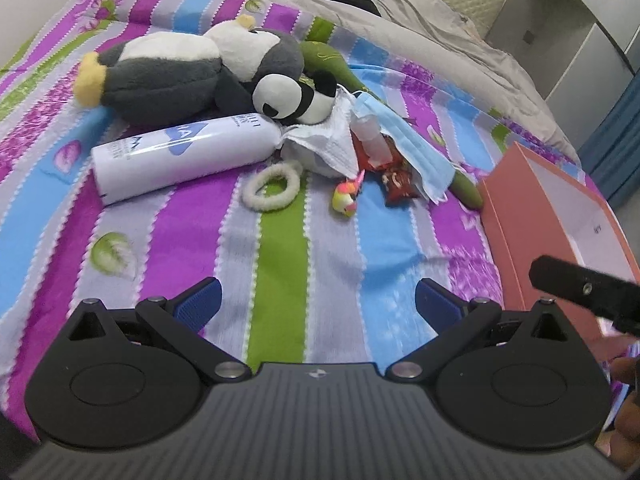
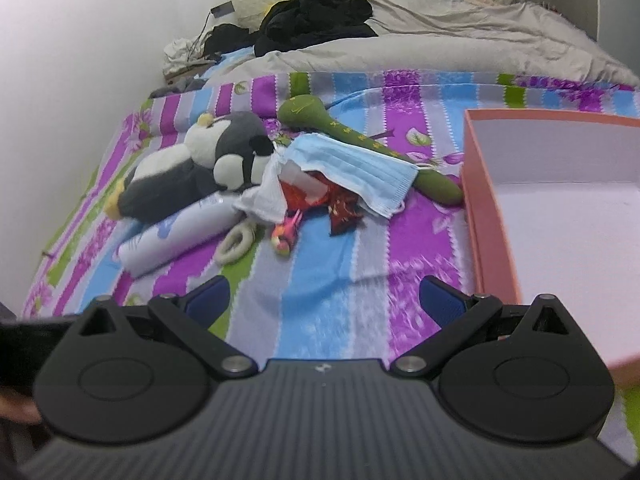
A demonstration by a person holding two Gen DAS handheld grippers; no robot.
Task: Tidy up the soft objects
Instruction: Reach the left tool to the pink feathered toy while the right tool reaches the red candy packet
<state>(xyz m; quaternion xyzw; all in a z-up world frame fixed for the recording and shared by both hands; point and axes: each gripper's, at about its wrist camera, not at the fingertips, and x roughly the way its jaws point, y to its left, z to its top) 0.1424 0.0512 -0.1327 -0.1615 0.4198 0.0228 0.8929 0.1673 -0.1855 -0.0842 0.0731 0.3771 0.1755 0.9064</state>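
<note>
A pile lies on the striped bedsheet: a grey-and-white penguin plush (image 1: 168,76) (image 2: 188,172), a small panda plush (image 1: 292,98) (image 2: 240,166), a white tissue roll (image 1: 180,156) (image 2: 176,232), a white fluffy hair tie (image 1: 272,186) (image 2: 236,242), a small pink-yellow bird toy (image 1: 347,198) (image 2: 286,234), a blue face mask (image 1: 404,144) (image 2: 352,168), a green plush stick (image 1: 466,188) (image 2: 352,136) and red wrappers (image 1: 396,180) (image 2: 340,204). An empty pink box (image 1: 520,216) (image 2: 492,240) stands to the right. My left gripper (image 1: 318,300) and right gripper (image 2: 326,298) are open, empty, short of the pile.
A grey duvet (image 2: 440,44) and black clothes (image 2: 320,12) lie at the head of the bed. A white wall runs along the left. Grey cabinets (image 1: 560,32) stand beyond the bed on the right. The right gripper's edge (image 1: 584,288) shows beside the box.
</note>
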